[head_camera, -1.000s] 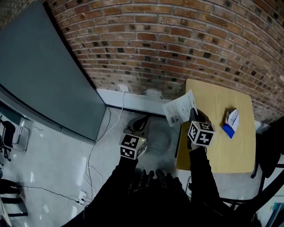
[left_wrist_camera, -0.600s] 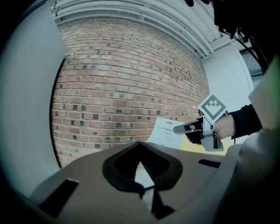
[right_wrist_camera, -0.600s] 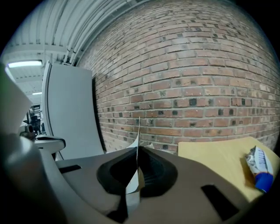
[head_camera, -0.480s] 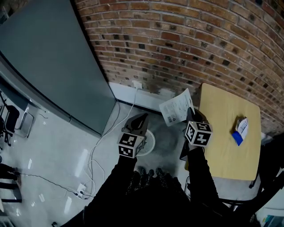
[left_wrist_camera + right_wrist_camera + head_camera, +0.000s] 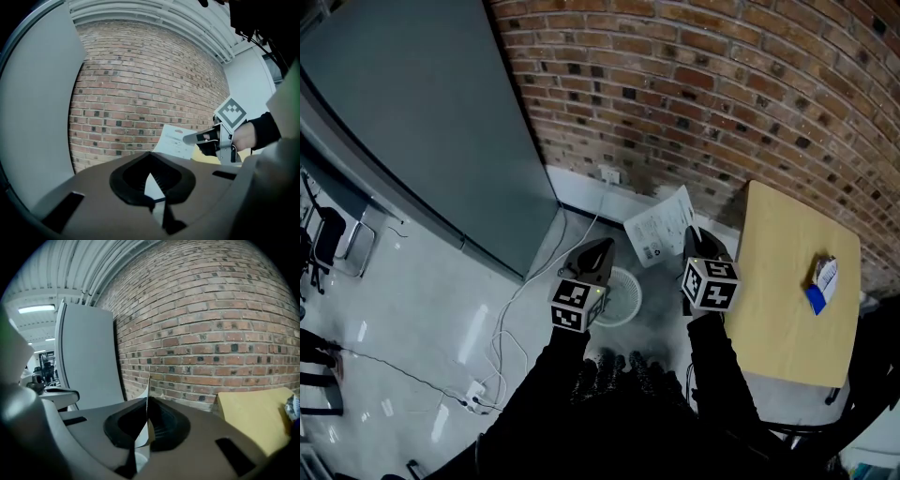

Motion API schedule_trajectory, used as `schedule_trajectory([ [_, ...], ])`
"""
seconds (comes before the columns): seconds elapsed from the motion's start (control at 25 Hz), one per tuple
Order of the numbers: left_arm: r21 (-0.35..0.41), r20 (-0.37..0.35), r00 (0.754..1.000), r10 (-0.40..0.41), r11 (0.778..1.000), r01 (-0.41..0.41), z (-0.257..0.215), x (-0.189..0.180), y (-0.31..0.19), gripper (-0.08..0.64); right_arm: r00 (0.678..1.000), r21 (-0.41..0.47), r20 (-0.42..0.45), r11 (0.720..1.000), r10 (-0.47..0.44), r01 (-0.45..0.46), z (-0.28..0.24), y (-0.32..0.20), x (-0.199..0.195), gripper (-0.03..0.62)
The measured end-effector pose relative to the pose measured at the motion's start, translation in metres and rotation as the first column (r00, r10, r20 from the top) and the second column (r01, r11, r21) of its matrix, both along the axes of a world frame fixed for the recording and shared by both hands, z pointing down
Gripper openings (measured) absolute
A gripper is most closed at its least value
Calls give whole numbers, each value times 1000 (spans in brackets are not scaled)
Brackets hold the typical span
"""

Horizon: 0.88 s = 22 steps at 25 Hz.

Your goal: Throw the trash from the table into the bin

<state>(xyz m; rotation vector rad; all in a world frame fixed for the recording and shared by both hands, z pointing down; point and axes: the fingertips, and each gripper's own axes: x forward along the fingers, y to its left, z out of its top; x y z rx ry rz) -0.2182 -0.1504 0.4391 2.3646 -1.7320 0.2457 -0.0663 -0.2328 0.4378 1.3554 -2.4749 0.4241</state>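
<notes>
Now right gripper [image 5: 690,246] held forward, jaws clamping paper [image 5: 660,228]; left gripper [image 5: 594,258] alongside (jaws closed, empty).

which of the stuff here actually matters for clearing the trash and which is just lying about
For the job: paper sheet, pinched in the right gripper; blue-and-white packet on the table; white bin.

Just lying about: loose cables; grey panel against the brick wall; chair at far left.
</notes>
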Motion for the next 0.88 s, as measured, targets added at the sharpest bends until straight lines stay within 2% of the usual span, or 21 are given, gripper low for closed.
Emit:
schedule_trajectory([
  [0.32, -6, -3, 1000, -18, 1000, 18, 8, -39, 3, 6, 999, -13, -8, 999, -35, 35, 10, 5, -45, 12],
  [0.88, -75, -41, 999, -36, 997, 33, 54, -62, 8, 6, 992, -71, -56, 992, -112, 108, 59, 16, -80, 12],
])
